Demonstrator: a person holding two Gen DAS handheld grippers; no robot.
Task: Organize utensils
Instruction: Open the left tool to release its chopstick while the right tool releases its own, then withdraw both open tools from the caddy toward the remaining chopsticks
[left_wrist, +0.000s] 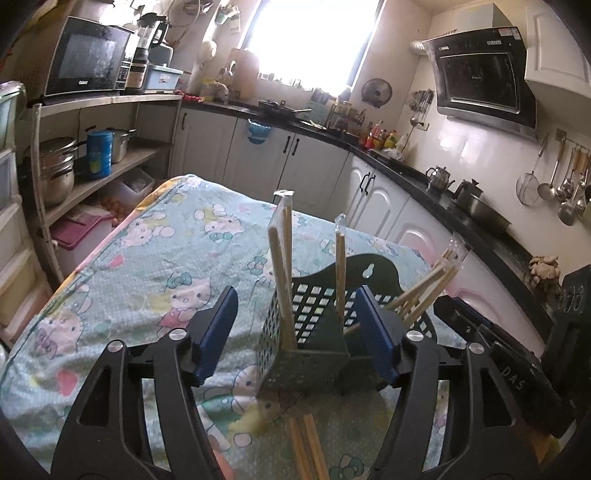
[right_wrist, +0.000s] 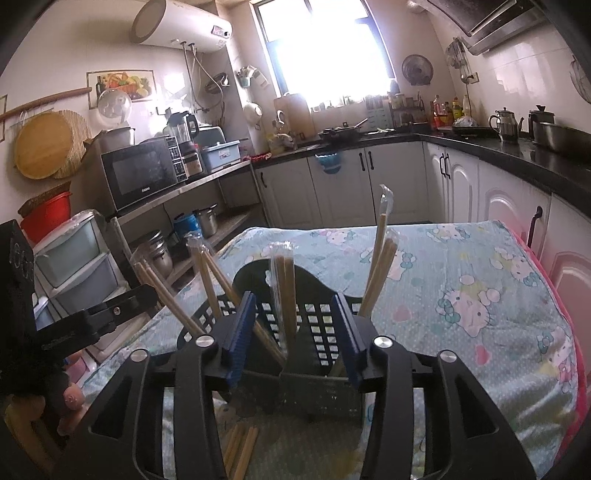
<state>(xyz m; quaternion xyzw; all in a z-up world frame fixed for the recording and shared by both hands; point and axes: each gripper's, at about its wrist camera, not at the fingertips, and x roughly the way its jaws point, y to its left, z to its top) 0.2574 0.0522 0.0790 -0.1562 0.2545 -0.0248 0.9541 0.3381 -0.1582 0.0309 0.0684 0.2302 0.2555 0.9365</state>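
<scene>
A dark green perforated utensil caddy (left_wrist: 314, 360) (right_wrist: 317, 391) stands on a table under a cartoon-cat cloth (left_wrist: 147, 266). Several wrapped wooden chopstick pairs (left_wrist: 282, 266) (right_wrist: 282, 284) stand upright or lean in its compartments. Loose chopsticks (left_wrist: 308, 446) (right_wrist: 240, 450) lie on the cloth in front of it. My left gripper (left_wrist: 297, 332) is open just before the caddy, its blue pads either side of one upright pair without touching it. My right gripper (right_wrist: 293, 339) is open too, with a wrapped pair standing free between its pads. Each wrist view shows the other gripper at its edge.
A shelf with a microwave (right_wrist: 140, 173) and steel pots (left_wrist: 55, 166) stands to the left. White cabinets under a black counter (left_wrist: 461, 218) run along the back and right. Plastic drawers (right_wrist: 74, 258) stand near the table's left edge. A hand (right_wrist: 70, 398) shows at the lower left.
</scene>
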